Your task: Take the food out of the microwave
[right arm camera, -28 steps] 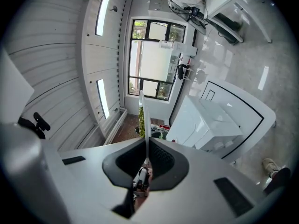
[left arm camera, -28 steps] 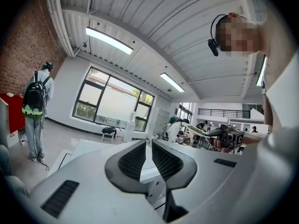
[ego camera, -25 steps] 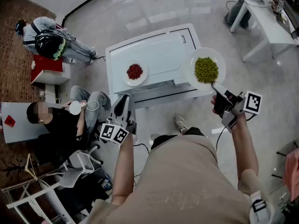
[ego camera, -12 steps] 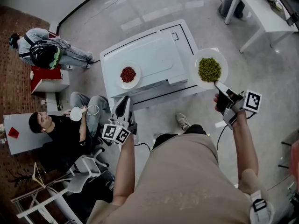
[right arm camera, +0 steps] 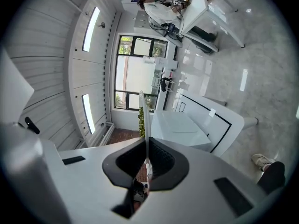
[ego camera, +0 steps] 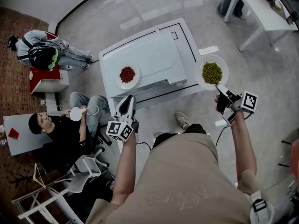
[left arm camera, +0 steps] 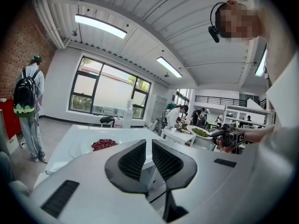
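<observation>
A white plate of green peas (ego camera: 212,73) hangs in the air just off the right side of the white microwave unit (ego camera: 159,50). My right gripper (ego camera: 217,84) is shut on its near rim. In the right gripper view the plate (right arm camera: 144,118) stands edge-on between the pads. A second white plate with red beans (ego camera: 127,74) rests on the unit's top at the left. My left gripper (ego camera: 126,99) hovers at the unit's near left edge with its jaws together and nothing in them. The left gripper view shows the beans (left arm camera: 103,144) ahead and the peas plate (left arm camera: 200,132) to the right.
A person sits on the floor (ego camera: 58,125) to the left, next to a grey chair (ego camera: 79,167). Another person with a backpack (ego camera: 44,55) stands by a red box (ego camera: 46,76). A white desk (ego camera: 261,13) is at the far right. A shoe (ego camera: 182,121) shows below the unit.
Both grippers have sunk a little. The peas plate has gone down and slightly right with the right gripper. The red beans plate has stayed put.
</observation>
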### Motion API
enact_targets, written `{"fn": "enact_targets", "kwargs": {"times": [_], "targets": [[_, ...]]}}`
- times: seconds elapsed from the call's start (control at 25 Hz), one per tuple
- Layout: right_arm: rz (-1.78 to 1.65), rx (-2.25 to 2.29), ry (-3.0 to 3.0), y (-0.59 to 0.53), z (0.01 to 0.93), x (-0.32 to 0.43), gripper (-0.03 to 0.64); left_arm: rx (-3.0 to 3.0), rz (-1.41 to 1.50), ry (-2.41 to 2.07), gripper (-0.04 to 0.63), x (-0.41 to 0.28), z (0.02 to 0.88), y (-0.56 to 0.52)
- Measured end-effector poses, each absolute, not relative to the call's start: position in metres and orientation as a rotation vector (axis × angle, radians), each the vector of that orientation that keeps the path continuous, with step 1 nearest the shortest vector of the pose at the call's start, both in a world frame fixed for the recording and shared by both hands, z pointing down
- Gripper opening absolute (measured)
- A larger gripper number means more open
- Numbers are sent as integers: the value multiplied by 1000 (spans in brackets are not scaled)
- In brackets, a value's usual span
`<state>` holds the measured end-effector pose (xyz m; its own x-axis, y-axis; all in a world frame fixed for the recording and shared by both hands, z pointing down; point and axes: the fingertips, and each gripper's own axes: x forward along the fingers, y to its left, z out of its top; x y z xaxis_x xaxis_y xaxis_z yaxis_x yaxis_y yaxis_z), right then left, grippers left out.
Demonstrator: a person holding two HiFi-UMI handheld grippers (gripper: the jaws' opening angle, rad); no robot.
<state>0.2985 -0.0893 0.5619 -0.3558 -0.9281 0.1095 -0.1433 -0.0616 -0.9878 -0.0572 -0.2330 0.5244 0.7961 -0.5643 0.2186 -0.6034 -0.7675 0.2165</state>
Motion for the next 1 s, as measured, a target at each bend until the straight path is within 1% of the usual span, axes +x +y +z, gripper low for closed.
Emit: {"fn": "enact_targets", "kwargs": {"times": [0.56, 1.0], "targets": [[-1532, -1212, 1485, -74, 647, 302, 18, 2653, 354, -935, 28, -63, 593, -225], [-1582, -1239, 1541, -52, 713, 277, 18, 2612, 469, -903, 28, -59, 638, -206]]}}
